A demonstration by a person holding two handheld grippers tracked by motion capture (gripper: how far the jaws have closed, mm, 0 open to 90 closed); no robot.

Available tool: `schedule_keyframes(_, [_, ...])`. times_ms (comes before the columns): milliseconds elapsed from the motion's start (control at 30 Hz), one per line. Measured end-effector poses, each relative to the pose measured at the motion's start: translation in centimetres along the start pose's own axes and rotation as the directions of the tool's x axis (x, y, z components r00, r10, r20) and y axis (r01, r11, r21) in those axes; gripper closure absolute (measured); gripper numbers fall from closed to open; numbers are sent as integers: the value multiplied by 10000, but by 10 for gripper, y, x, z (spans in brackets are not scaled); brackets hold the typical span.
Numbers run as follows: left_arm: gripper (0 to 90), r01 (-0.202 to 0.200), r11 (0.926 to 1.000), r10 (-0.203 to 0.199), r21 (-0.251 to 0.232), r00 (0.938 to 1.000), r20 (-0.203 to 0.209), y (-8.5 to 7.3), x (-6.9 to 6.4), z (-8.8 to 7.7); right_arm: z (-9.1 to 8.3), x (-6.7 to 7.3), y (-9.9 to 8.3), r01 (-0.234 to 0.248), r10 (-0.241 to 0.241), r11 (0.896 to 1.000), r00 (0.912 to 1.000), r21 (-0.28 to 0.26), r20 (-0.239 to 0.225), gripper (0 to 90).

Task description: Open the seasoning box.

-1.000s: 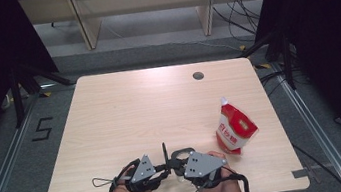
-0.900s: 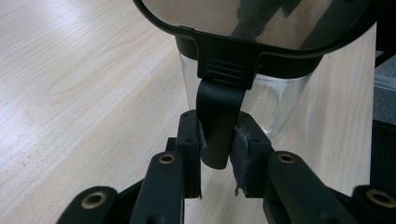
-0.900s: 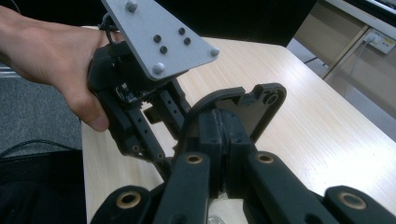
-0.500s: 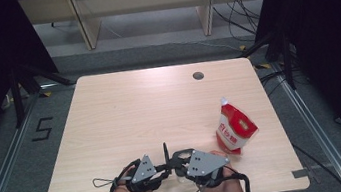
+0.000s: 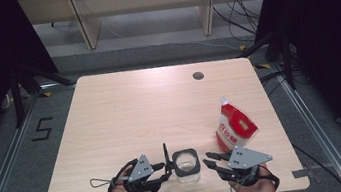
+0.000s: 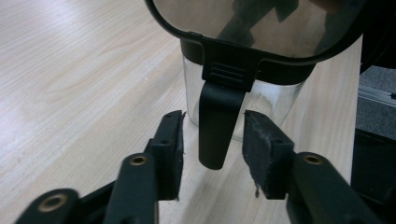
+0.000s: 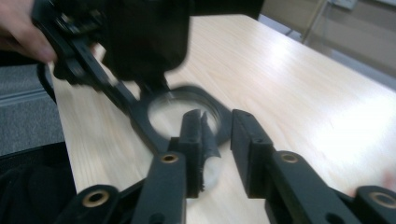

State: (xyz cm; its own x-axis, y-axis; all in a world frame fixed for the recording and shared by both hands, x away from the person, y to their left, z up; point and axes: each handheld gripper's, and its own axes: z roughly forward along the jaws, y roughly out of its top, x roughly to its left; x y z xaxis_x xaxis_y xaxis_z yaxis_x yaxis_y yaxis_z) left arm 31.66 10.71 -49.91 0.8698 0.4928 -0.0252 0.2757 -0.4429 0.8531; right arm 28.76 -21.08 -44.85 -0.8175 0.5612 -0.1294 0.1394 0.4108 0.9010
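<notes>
Standing near the desk's front edge, the jar sits between both grippers. The left gripper has just opened around the lid's clasp, pads clear of it; the right gripper (also just opening) holds nothing. Next probably comes lifting the lid.

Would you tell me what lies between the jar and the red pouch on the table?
In the high view, only bare tabletop lies between the jar and the pouch.
</notes>
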Motion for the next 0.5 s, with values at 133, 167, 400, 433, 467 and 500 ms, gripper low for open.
schedule_keyframes(133, [528, 268, 9995, -268, -192, 9996, 3, 3, 0, -7, -14, -6, -14, -471, 469, 9988, 9987, 92, 222, 682])
schedule_keyframes(167, [509, 161, 9997, -162, -166, 9998, -64, 3, 0, -8, -19, -8, -19, -653, 651, 9978, 9976, 79, 240, 668])
schedule_keyframes(400, [465, 291, 9995, -293, -157, 9995, -71, 2, -2, -16, -32, -14, -29, -958, 950, 9953, 9938, 115, 576, 629])
schedule_keyframes(433, [457, 331, 9993, -332, -185, 9994, -55, 1, -2, -16, -32, -14, -30, -1049, 1044, 9945, 9923, 42, 665, 625])
schedule_keyframes(467, [445, 163, 9997, -164, -154, 9998, -64, 2, -1, -18, -34, -15, -30, -1032, 1021, 9946, 9922, 114, 711, 622])
schedule_keyframes(500, [429, 526, 9986, -528, -99, 9985, -155, 1, -4, -19, -35, -15, -30, -1058, 1046, 9943, 9916, 120, 765, 616])
